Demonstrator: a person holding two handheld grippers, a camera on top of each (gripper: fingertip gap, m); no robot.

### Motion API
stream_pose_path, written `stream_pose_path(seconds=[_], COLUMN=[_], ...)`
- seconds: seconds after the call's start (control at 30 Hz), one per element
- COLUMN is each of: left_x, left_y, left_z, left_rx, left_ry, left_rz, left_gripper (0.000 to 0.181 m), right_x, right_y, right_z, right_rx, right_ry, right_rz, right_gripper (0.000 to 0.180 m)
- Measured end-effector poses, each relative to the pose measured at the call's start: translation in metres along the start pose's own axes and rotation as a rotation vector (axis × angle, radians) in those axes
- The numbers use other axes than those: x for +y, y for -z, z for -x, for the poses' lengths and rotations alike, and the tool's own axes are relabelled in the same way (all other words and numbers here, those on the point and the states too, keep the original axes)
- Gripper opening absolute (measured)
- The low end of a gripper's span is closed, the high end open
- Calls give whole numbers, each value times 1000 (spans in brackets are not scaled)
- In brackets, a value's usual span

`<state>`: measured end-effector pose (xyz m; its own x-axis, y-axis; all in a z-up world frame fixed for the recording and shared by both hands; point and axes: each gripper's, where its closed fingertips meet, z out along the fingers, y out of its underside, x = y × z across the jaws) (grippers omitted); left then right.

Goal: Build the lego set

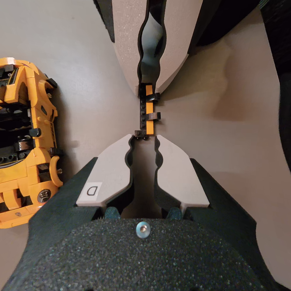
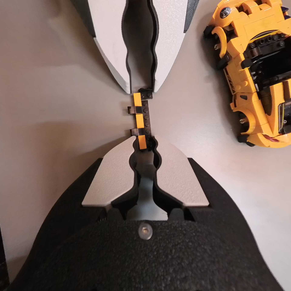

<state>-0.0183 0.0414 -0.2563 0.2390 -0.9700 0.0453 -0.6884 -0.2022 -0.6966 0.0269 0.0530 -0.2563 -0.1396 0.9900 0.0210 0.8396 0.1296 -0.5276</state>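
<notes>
Table [image 1: 204, 141]: plain pale grey-beige matte top, fills both views; soft warm light, diffuse shadows.

In the left wrist view, bare grey tabletop [image 1: 204, 126] lies open right of centre. The half-built yellow-and-black brick car [image 1: 26, 141] blocks the left edge. At centre, the thin black-and-orange brick strip [image 1: 147, 113] spans between the left gripper [image 1: 144, 137] and the right gripper [image 1: 147, 89], closing that lane.
</notes>
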Motion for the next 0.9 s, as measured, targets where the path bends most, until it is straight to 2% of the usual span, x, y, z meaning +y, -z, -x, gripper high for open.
stream_pose_path(seconds=[0.27,0.53,0.9], left_x=[-1,-3,-4], left_y=[-1,-3,-4], left_z=[2,1,3], left_rx=[-16,-20,-28], left_ry=[-11,-24,-28], left_rz=[-10,-18,-27], left_gripper=[17,22,16], right_x=[2,4,-2], right_y=[2,6,11], right_z=[0,1,-1], right_rx=[-9,-17,-42], right_ry=[5,16,12], right_rz=[-50,-70,-120], right_gripper=[15,15,15])
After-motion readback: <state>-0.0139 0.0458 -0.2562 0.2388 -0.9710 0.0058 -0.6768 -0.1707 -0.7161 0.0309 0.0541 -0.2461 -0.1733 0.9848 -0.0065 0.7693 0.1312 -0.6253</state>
